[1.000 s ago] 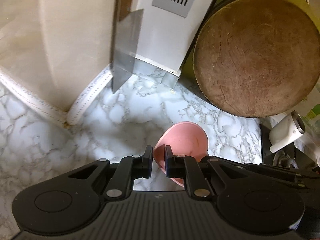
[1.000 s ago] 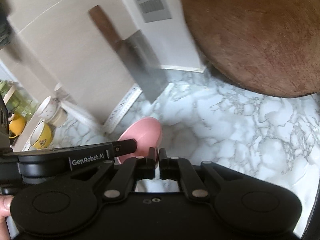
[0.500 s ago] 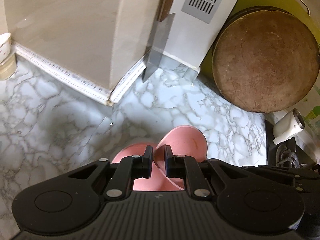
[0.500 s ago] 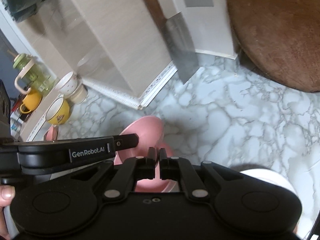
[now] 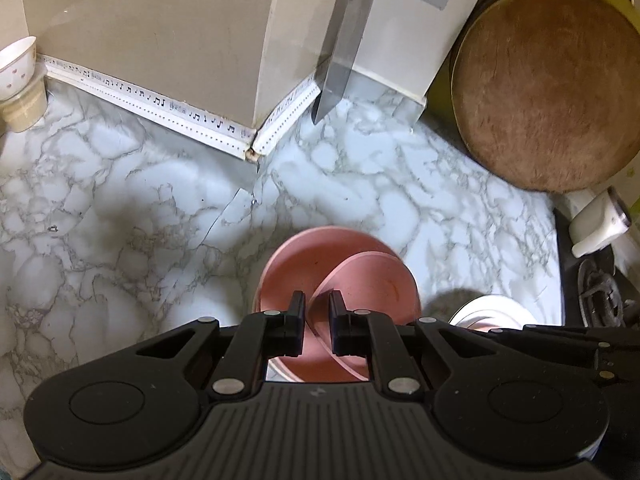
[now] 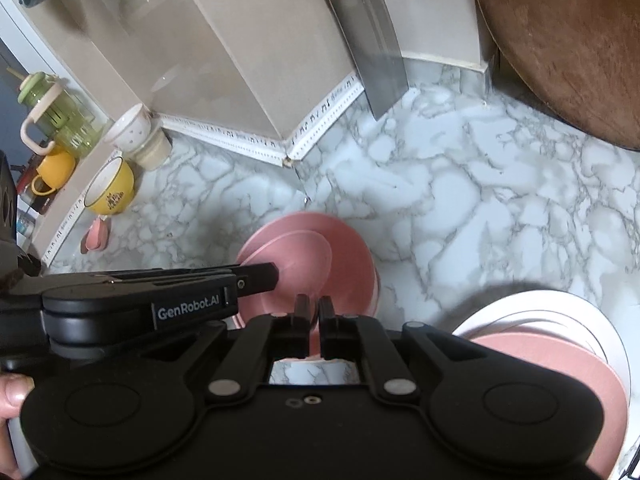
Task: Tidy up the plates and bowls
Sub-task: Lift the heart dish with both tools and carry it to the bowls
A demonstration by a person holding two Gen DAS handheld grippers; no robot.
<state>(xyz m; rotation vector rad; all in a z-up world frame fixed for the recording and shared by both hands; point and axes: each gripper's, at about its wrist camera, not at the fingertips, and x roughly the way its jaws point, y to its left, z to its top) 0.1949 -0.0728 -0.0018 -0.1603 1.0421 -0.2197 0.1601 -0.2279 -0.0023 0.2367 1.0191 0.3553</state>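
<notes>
Colour ref, per item:
- Bench: white marble pattern w/ grey veining.
- Held plate: pink, plain; small orange mark on face.
- Plate under it: same pink.
- Left tool, right tool: matte black, silver pins; white "GenRobot.AI" lettering on left tool body.
- Near-right stack: white plate, pink plate on top.
- Chopping board: brown wood, round.
- Cleaver: grey steel blade, brown handle.
- Mug: yellow, white inside.
- Wall trim: white w/ black music-note print.
</notes>
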